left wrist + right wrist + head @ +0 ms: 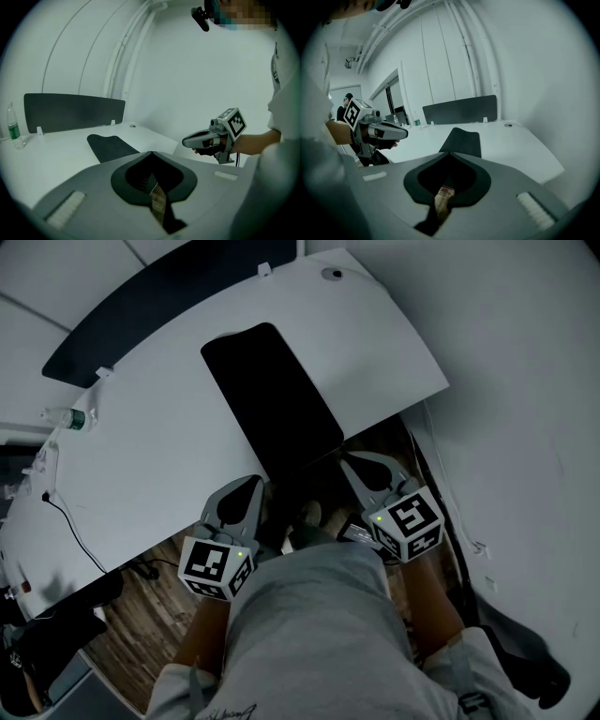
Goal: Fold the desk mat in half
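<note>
The desk mat (272,399) lies lengthwise on the white desk (141,456). Its far end is flat on the top, well short of the dark screen (141,315) along the far edge. Its near end passes over the near edge of the desk and runs between my two grippers.

My left gripper (251,486) is at the mat's near left corner and my right gripper (349,460) at its near right corner. In each gripper view the mat runs straight up to the jaw tips.

Left gripper (149,153): jaws together, clamped on the mat's near edge. Right gripper (449,153): jaws together, likewise clamped on that edge.

Both grippers are just off the near edge of the desk, side by side and level with each other. They point toward the far side and tilt somewhat downward, marker cubes nearest me. My forearms (433,601) reach forward on either side of my lap. The head view shows the right gripper slightly farther forward than the left.

A bottle (75,418) stands at the far left of the desk, well apart from the mat.
</note>
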A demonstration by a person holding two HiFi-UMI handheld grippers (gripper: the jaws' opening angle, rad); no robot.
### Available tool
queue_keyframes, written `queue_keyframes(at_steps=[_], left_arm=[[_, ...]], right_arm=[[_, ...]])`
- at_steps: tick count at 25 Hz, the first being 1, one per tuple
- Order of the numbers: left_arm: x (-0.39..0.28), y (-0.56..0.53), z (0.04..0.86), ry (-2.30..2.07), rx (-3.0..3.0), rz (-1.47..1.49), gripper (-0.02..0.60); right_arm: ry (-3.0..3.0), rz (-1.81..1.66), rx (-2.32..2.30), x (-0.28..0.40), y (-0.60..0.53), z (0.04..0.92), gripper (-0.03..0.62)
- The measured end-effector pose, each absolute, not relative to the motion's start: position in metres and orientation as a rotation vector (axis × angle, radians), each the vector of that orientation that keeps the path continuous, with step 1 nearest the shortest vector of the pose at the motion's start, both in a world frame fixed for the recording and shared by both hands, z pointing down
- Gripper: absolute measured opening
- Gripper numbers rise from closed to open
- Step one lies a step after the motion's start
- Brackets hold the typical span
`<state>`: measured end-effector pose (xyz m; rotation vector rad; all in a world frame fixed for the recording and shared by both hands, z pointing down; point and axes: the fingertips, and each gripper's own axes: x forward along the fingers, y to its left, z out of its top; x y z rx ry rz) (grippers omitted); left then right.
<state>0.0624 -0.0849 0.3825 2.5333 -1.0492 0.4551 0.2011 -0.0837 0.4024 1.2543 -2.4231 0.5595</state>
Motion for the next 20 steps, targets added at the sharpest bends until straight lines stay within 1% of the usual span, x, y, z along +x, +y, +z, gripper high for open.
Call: queue_keyframes(at_steps=[11,20], left_arm=[[0.074,-0.076,0.369,-1.067,2.568,0.452,0.018],[0.069,-0.074,0.363,-1.082,2.571,0.439,0.018]], right_arm=[[-2.497,0.565,1.276,0.204,-0.075,0.371,0.005],[-2.524,0.553,1.25,0.191,-0.076,0.367,0.005]])
